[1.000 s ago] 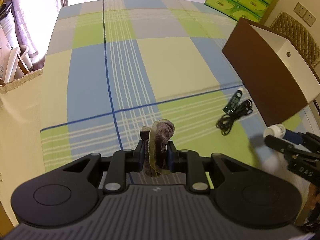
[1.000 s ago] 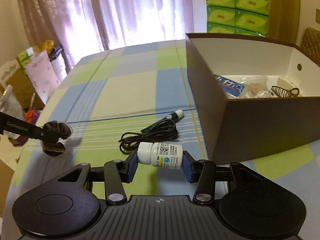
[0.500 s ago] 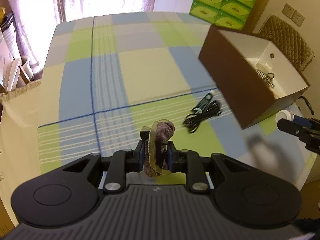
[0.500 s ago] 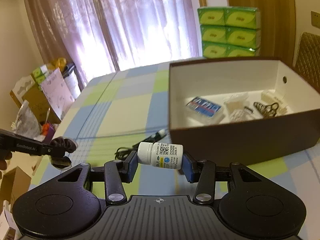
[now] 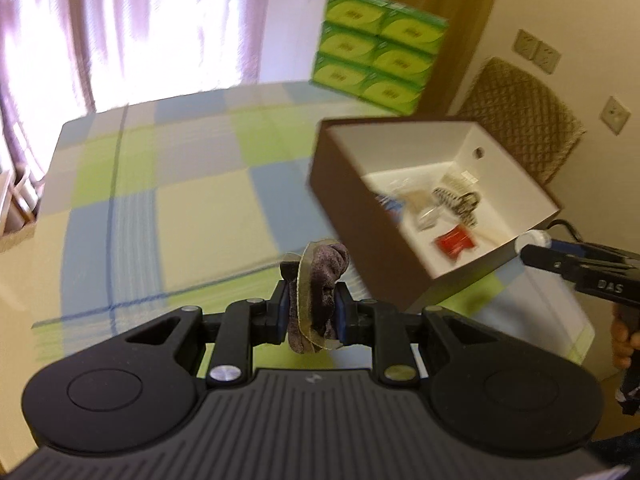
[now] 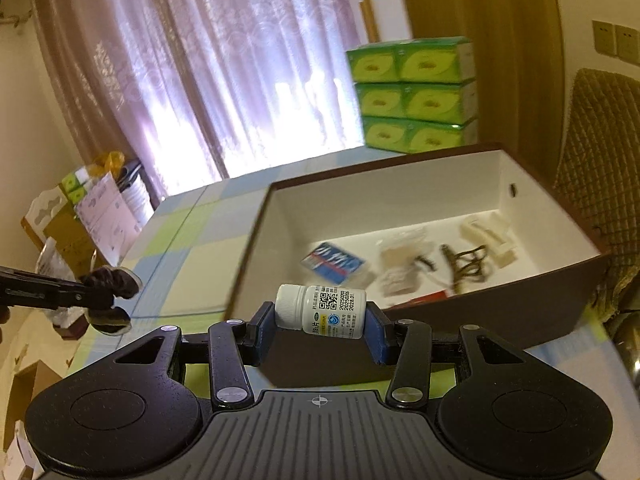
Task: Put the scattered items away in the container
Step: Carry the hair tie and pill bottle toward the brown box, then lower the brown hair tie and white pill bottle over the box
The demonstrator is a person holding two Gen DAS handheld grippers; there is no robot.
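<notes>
My left gripper [image 5: 311, 306] is shut on a brown hair scrunchie [image 5: 318, 280] with a gauzy ribbon, held in the air left of the box. The brown box [image 5: 352, 204] with a white inside stands on the checked tablecloth [image 5: 192, 200] and holds several small items. My right gripper [image 6: 322, 322] is shut on a white pill bottle [image 6: 322, 312] lying sideways between the fingers, just before the box's near wall [image 6: 500, 312]. In the right wrist view the left gripper [image 6: 90, 300] and scrunchie [image 6: 112, 280] show at far left. In the left wrist view the right gripper [image 5: 540, 250] with the bottle's cap [image 5: 532, 238] hovers at the box's near right corner.
Stacked green tissue boxes [image 5: 376, 64] stand behind the table by the curtain [image 6: 220, 80]. A wicker chair back [image 5: 516, 116] is behind the box. Cardboard boxes and clutter [image 6: 80, 216] sit off the table's left side. A hand [image 5: 624, 336] holds the right gripper.
Both grippers have risen and swung toward the box, so its inside now shows from above. The black cable and pen on the cloth have dropped out of view. Both holds are unchanged.
</notes>
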